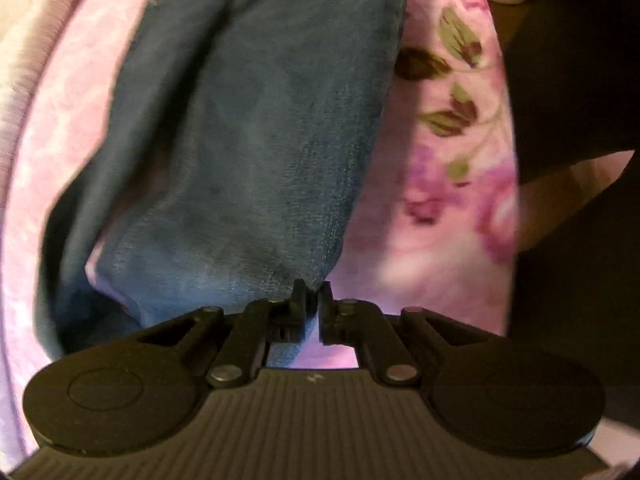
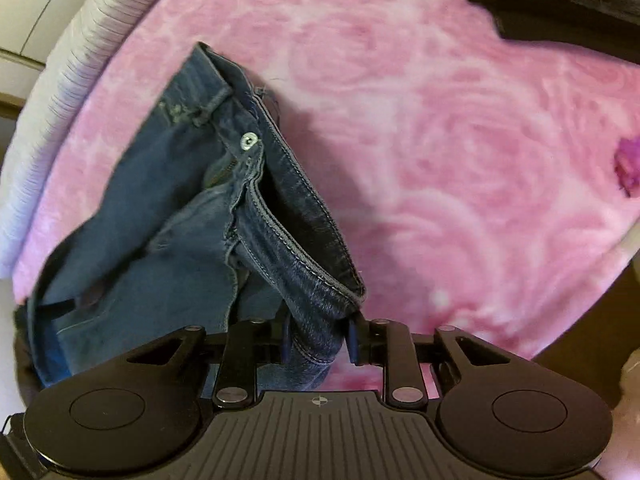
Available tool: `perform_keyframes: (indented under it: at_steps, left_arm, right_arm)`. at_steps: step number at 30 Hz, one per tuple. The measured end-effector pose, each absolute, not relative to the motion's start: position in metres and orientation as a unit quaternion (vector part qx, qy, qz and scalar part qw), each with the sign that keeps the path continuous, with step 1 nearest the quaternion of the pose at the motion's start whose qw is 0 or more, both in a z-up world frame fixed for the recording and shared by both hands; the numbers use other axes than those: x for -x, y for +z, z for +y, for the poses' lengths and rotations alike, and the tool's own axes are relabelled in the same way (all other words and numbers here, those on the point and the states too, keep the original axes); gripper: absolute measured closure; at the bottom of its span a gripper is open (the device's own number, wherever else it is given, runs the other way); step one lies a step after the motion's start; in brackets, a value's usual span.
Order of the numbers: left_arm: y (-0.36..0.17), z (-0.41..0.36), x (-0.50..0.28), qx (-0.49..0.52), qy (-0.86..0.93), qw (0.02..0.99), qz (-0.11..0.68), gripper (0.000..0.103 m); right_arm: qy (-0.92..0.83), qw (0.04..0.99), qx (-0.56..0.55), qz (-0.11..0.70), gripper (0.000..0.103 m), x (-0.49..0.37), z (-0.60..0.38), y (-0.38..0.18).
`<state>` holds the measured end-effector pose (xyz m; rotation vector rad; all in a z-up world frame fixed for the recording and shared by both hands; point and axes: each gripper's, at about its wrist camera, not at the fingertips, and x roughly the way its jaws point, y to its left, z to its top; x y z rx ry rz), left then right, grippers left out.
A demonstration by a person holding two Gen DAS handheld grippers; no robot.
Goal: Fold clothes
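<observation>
left gripper (image 1: pixel 314 294) — jaws clenched on my jeans (image 1: pixel 248 140) hem | right gripper (image 2: pixel 320 328) — I grip the waistband (image 2: pixel 316 280), jaws clamped | jeans lifted over pink blanket (image 2: pixel 440 140) | button (image 2: pixel 249 142) visible

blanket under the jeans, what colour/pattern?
Pink blanket with a tone-on-tone rose swirl, clearest in the right wrist view; the left wrist view shows printed flowers and leaves.

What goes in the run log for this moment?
left gripper: shut on jeans leg end | right gripper: shut on waistband | under: pink blanket
</observation>
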<state>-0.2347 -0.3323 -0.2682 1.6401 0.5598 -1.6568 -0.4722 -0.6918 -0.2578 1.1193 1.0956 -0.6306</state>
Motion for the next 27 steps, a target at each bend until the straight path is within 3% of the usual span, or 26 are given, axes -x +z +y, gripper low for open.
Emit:
perform_keyframes:
  at_steps: [3, 5, 8, 11, 13, 14, 15, 16, 17, 22, 27]
  left_arm:
    - [-0.252, -0.333, 0.216, -0.597, -0.624, 0.416, 0.285, 0.089]
    - [-0.237, -0.337, 0.191, -0.566, -0.604, 0.466, 0.314, 0.072]
    - [-0.221, -0.331, 0.146, -0.547, -0.553, 0.545, 0.314, 0.055]
    - [-0.232, -0.328, 0.097, -0.554, -0.494, 0.591, 0.317, 0.047]
    - [-0.250, -0.327, 0.074, -0.564, -0.491, 0.577, 0.329, 0.047]
    - [-0.259, -0.327, 0.062, -0.569, -0.489, 0.570, 0.335, 0.052]
    - [-0.267, -0.327, 0.051, -0.574, -0.487, 0.563, 0.341, 0.062]
    - [-0.276, -0.327, 0.039, -0.579, -0.485, 0.556, 0.347, 0.092]
    - [-0.278, -0.327, 0.030, -0.597, -0.519, 0.519, 0.325, 0.097]
    - [-0.212, -0.351, -0.032, -0.580, -0.566, 0.487, 0.325, 0.099]
    - [-0.182, -0.446, -0.111, -0.605, -0.543, 0.520, 0.261, 0.094]
  right_arm:
    - [-0.270, 0.668, -0.454, 0.524, 0.065, 0.458, -0.690, -0.259]
    - [-0.258, 0.685, -0.402, 0.550, 0.060, 0.439, -0.683, -0.252]
    - [-0.279, 0.682, -0.355, 0.575, 0.056, 0.423, -0.669, -0.247]
    - [-0.308, 0.672, -0.312, 0.597, 0.053, 0.410, -0.656, -0.243]
    - [-0.326, 0.665, -0.283, 0.610, 0.049, 0.401, -0.647, -0.241]
    - [-0.335, 0.660, -0.269, 0.616, 0.048, 0.397, -0.643, -0.240]
    - [-0.344, 0.656, -0.254, 0.622, 0.046, 0.393, -0.638, -0.239]
    - [-0.352, 0.651, -0.239, 0.628, 0.043, 0.388, -0.634, -0.237]
    - [-0.364, 0.646, -0.227, 0.631, 0.042, 0.387, -0.631, -0.234]
    - [-0.422, 0.639, -0.186, 0.615, 0.040, 0.380, -0.619, -0.207]
    - [-0.433, 0.666, -0.163, 0.585, 0.039, 0.346, -0.596, -0.186]
